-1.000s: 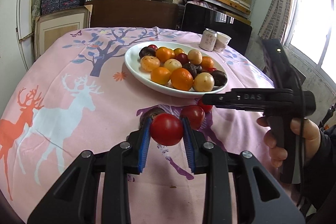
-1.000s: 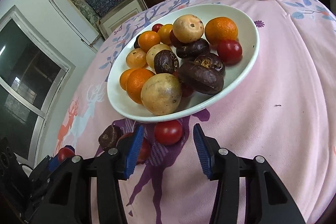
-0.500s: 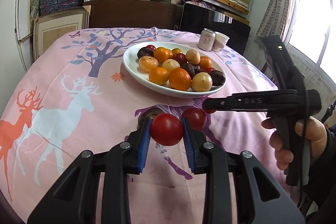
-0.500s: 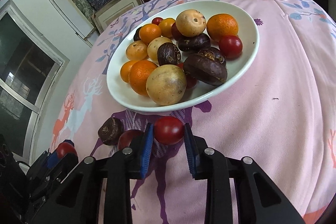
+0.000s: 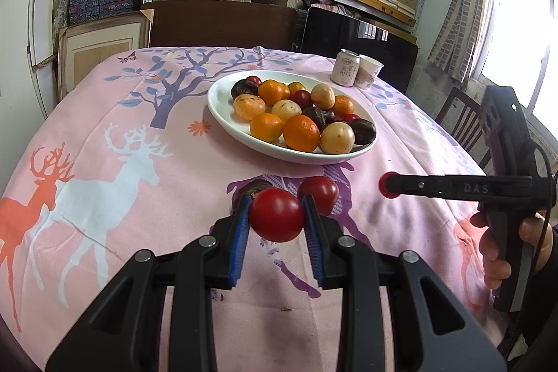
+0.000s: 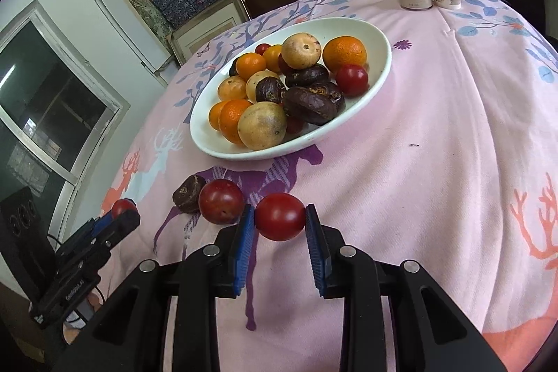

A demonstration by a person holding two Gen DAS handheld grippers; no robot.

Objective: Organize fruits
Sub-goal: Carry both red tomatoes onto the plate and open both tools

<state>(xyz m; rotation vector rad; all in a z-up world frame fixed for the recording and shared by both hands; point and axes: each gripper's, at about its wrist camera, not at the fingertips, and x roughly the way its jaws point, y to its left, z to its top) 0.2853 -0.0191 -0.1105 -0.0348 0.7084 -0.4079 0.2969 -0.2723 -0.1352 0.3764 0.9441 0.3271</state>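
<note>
Right gripper [image 6: 280,221] now lifted clear, jaws clamping tomato [image 6: 280,216]

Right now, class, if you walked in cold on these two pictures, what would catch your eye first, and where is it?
First, the white oval plate heaped with oranges, pale round fruits and dark wrinkled ones, mid-table on the pink deer-print tablecloth. Nearer, each gripper is shut on a red tomato: the left gripper on the left tomato, the right gripper on the right tomato. Two fruits lie loose between them.
</note>
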